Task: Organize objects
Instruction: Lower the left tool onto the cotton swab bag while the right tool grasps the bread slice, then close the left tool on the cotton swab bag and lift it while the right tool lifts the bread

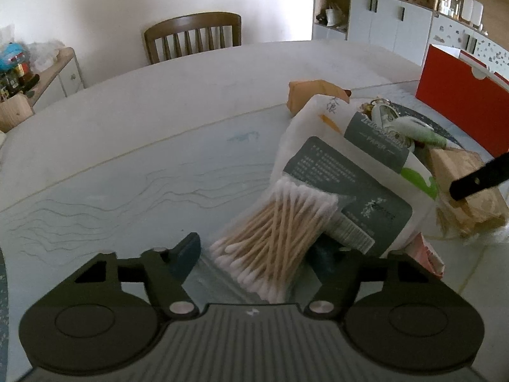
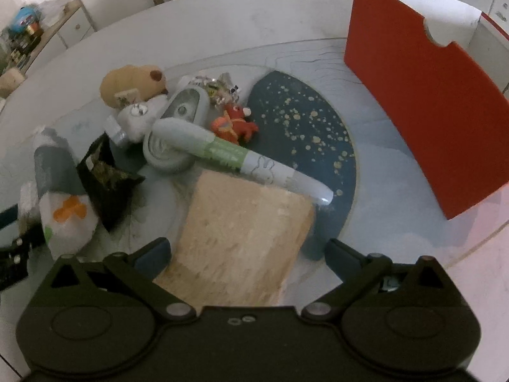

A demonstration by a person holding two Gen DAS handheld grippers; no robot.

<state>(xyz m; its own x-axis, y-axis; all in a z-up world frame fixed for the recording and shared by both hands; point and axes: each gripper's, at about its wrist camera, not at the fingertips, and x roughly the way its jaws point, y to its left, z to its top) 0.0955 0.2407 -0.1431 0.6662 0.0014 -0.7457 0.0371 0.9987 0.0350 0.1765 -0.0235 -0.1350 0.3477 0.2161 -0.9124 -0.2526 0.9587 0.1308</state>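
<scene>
In the left wrist view my left gripper (image 1: 254, 254) is open around a clear bag of cotton swabs (image 1: 276, 235), which lies on the table against a white and grey tissue pack (image 1: 346, 184). In the right wrist view my right gripper (image 2: 246, 251) is open, its fingers on either side of a tan paper-wrapped packet (image 2: 241, 242). Beyond it lie a grey-green tube (image 2: 229, 152), a red toy (image 2: 235, 124), a grey plush (image 2: 143, 117) and a tan plush (image 2: 133, 82). A right fingertip (image 1: 480, 181) shows at the left view's right edge.
A red open box (image 2: 423, 102) stands at the right on the round white table (image 1: 159, 102). A dark speckled mat (image 2: 302, 121) lies under the pile. A black snack packet (image 2: 105, 178) and a white pack (image 2: 70, 219) lie at the left. A wooden chair (image 1: 194, 36) stands behind.
</scene>
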